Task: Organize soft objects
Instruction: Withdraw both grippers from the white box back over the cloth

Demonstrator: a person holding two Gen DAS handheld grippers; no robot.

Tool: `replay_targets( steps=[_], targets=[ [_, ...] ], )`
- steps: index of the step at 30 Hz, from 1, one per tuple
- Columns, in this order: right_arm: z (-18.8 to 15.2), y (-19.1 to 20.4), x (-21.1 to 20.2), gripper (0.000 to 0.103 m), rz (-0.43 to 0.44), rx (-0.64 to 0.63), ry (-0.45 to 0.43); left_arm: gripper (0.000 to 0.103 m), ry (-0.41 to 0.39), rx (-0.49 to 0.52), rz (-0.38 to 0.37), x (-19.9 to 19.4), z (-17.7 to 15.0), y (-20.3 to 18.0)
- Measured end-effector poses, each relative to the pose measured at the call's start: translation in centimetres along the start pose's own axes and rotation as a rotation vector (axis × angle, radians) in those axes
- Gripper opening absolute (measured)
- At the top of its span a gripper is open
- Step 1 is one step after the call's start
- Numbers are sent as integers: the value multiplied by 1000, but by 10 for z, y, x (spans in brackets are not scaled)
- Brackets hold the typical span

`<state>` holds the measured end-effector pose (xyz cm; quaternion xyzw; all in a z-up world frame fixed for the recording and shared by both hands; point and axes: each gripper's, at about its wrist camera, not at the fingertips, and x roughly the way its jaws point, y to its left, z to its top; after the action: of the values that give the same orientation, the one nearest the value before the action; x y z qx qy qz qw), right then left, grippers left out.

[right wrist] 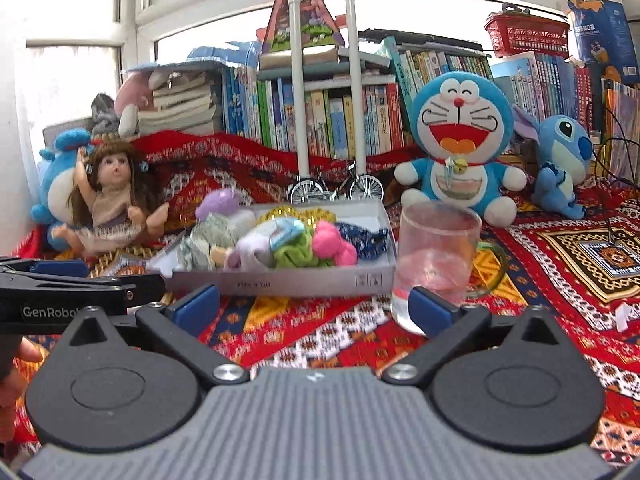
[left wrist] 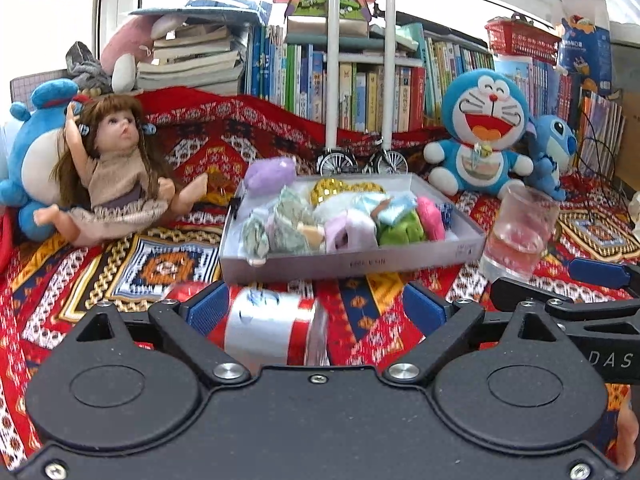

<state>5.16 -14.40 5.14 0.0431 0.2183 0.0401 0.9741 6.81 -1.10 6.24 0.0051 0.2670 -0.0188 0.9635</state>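
Blue-padded left tool [left wrist: 316,306] and right tool [right wrist: 314,306] gape, angled downward.

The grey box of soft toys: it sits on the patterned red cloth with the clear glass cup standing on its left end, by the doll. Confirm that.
Not quite. The clear glass cup stands at the right end of the grey box, on the side of the blue cat plush, away from the doll. The right wrist view shows it. The box does sit on the patterned red cloth.
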Motion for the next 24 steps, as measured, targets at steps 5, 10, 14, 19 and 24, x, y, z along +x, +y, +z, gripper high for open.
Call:
replay_targets(
  steps=[5, 10, 14, 19, 24],
  targets=[
    [-17, -2, -4, 103, -9, 6, 35, 96, 45, -25, -12, 1, -20, 1],
    [-34, -1, -7, 103, -32, -13, 68, 96, 94, -48, -21, 6, -38, 4],
    [-43, 1, -8, 103, -52, -39, 84, 96, 117, -53, -10, 8, -50, 5],
    [-51, -1, -5, 103, -71, -42, 106, 96, 149, -57, 7, 14, -60, 7],
    [-57, -2, 1, 103, -72, -37, 134, 98, 159, -52, 22, 19, -66, 9]
  ],
)
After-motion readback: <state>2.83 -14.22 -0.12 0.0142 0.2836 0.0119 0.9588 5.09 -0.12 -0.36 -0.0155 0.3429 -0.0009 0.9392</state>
